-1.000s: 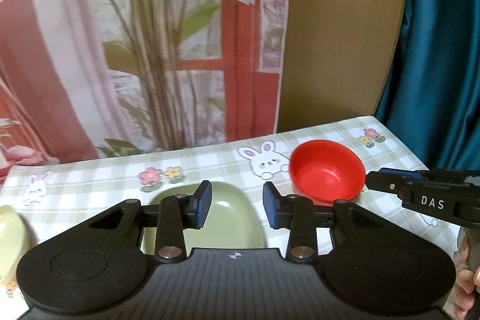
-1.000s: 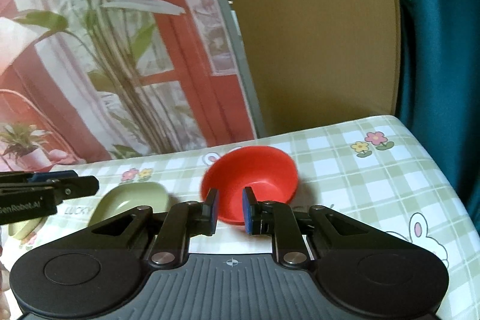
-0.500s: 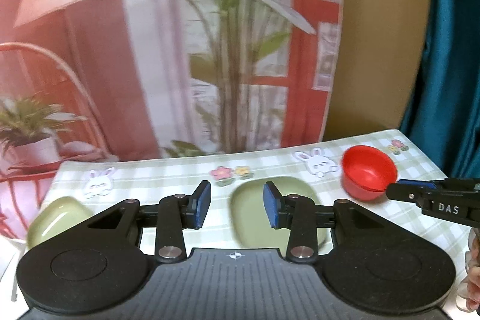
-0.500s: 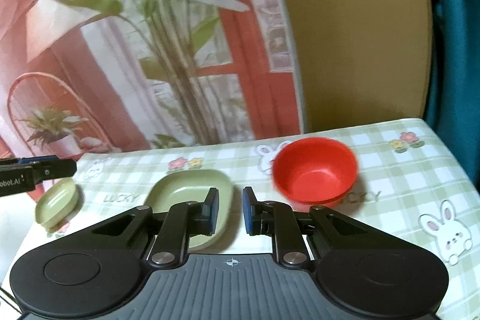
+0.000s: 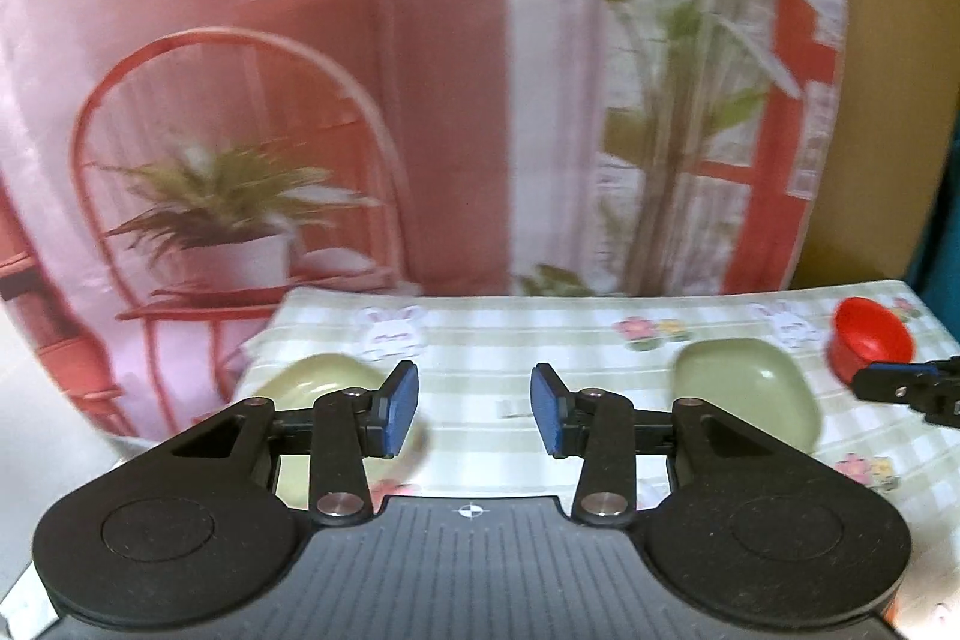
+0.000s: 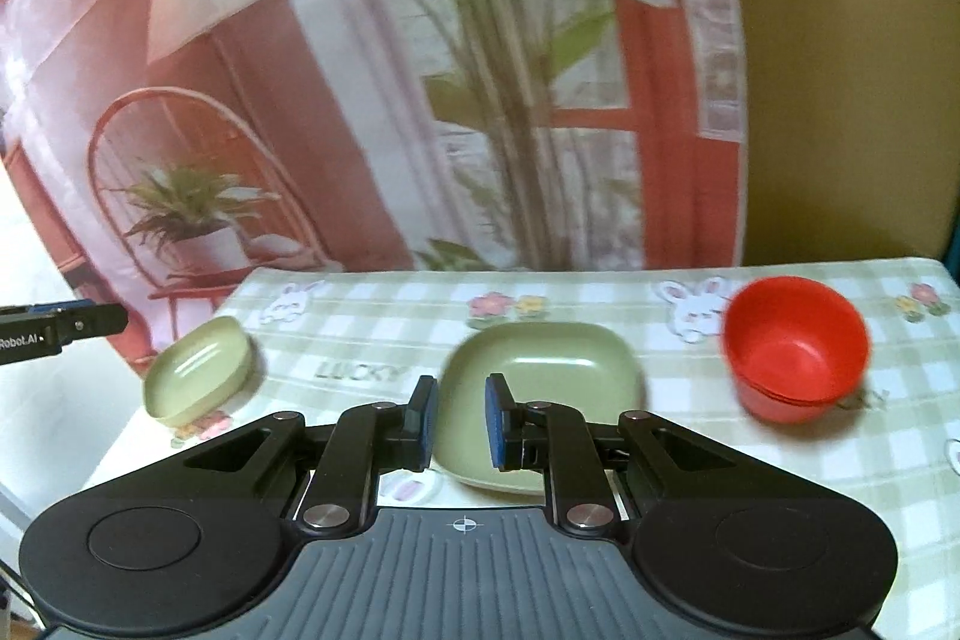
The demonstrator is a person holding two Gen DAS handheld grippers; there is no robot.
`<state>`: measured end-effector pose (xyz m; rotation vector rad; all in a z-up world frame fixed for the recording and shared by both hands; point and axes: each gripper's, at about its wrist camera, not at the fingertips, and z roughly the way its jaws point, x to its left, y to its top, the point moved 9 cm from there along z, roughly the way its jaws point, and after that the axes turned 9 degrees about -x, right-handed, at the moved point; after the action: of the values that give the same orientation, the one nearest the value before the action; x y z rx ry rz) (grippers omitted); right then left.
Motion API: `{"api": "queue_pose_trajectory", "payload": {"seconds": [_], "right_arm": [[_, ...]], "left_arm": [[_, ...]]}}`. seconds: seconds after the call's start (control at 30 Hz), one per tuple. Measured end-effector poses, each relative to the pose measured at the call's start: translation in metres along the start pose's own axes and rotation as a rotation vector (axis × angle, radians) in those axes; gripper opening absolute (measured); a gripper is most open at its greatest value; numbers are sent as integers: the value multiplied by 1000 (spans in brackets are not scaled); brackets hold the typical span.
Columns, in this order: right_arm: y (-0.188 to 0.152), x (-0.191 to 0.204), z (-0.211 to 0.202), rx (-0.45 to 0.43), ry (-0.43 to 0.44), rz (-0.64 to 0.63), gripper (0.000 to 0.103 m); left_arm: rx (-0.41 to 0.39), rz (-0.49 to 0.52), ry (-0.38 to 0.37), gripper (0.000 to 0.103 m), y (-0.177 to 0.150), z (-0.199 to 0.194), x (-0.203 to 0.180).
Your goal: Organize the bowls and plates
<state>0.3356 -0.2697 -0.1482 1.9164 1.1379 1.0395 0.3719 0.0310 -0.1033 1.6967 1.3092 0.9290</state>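
My left gripper (image 5: pixel 474 409) hangs half-spread, jaws just been widening, nothing between them; my right gripper (image 6: pixel 459 418) is pinched narrow and empty. Nearest me sits the green square plate (image 6: pixel 540 388), mid-worktop. The small green dish (image 6: pixel 198 370) lies at the left edge, the red bowl (image 6: pixel 795 346) far right. Checked bunny tablecloth (image 6: pixel 600 298) underneath, a printed plant backdrop (image 6: pixel 420 70) behind.
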Motion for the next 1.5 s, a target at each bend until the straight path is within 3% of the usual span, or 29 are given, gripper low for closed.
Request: {"api": "queue_pose_trajectory", "payload": {"seconds": [0.27, 0.63, 0.83, 1.1, 1.5], "right_arm": [[8, 62, 42, 31, 76, -46, 17], [3, 144, 118, 85, 181, -154, 17], [-3, 172, 168, 118, 217, -219, 17], [-18, 207, 227, 187, 252, -343, 17], [-47, 229, 275, 253, 258, -409, 17]], "left_arm": [[14, -24, 96, 44, -6, 10, 75], [51, -157, 212, 48, -41, 42, 154], [72, -222, 256, 48, -69, 70, 171], [113, -317, 238, 48, -95, 97, 178], [125, -451, 219, 49, -113, 112, 194]]}}
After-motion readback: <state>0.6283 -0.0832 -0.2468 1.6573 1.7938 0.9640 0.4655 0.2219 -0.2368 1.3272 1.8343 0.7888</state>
